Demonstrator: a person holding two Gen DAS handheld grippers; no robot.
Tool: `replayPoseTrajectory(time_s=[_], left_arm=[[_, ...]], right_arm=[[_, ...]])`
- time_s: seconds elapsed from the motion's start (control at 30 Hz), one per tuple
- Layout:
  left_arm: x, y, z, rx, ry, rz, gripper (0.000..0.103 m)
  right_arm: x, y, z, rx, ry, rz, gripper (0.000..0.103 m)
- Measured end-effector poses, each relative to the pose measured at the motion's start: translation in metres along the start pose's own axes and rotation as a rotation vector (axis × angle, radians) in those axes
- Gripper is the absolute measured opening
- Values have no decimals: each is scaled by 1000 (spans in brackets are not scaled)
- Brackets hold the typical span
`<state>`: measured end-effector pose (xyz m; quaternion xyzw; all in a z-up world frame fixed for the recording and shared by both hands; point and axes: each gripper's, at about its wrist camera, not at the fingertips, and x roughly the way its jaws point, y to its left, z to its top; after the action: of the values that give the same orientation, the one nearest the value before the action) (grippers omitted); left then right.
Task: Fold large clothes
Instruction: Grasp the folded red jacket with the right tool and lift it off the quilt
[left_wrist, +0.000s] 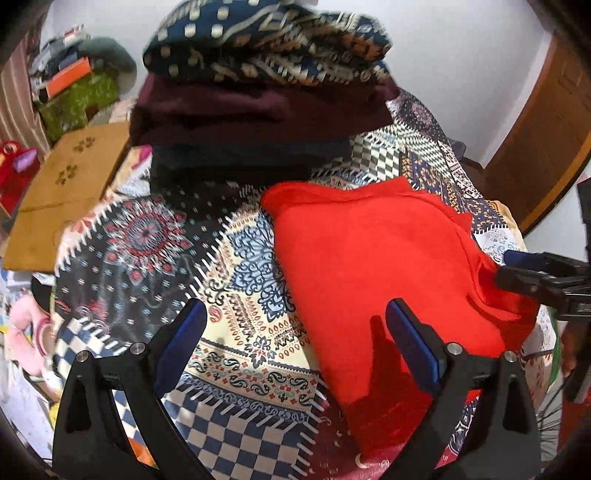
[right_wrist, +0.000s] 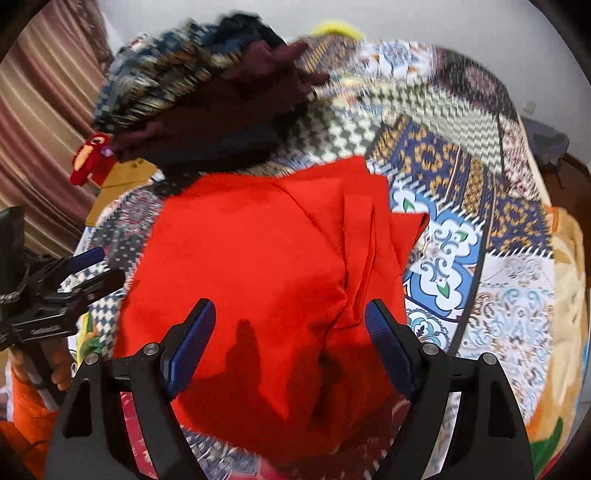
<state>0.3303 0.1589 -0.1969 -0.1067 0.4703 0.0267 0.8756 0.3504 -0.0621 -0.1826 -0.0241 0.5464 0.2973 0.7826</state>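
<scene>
Claws, left (left_wrist: 295, 317) and right (right_wrist: 291, 314), hover spread, angled down over red garment (right_wrist: 258, 266).

The red garment (right_wrist: 266, 266) is soft, matt cloth — the patterned bedspread (left_wrist: 236, 280) printed fabric; the fingers (left_wrist: 413, 343) matt plastic with ribbed blue pads.

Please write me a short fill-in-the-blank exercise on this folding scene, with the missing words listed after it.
1. The garment lying nearest both grippers is plain ____.
2. The stack of folded clothes is topped by a ____ patterned piece.
3. The fingers of the right gripper stand ____, with nothing clamped.
4. The garment lies on a ____ bedspread.

Missing words: red; blue; open; patchwork-patterned
</scene>
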Motion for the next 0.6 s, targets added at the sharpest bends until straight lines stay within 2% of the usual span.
replayPoseTrajectory(time_s=[0.07,0.17,0.27,0.43,0.6], left_arm=[[11,2,-1,-26,36,-38,98],[30,7,-5,-89,91,-140,98],[46,9,-3,-136,130,-204,98],[73,0,6,-143,190,-287,98],[89,-6,10,-148,215,-330,98]], right_arm=[[8,-10,0,22,28,-12,81],[16,-29,1,35,56,-43,81],[25,-54,3,95,110,10,81],[46,-79,7,198,193,153,81],[54,-81,15,205,192,228,81]])
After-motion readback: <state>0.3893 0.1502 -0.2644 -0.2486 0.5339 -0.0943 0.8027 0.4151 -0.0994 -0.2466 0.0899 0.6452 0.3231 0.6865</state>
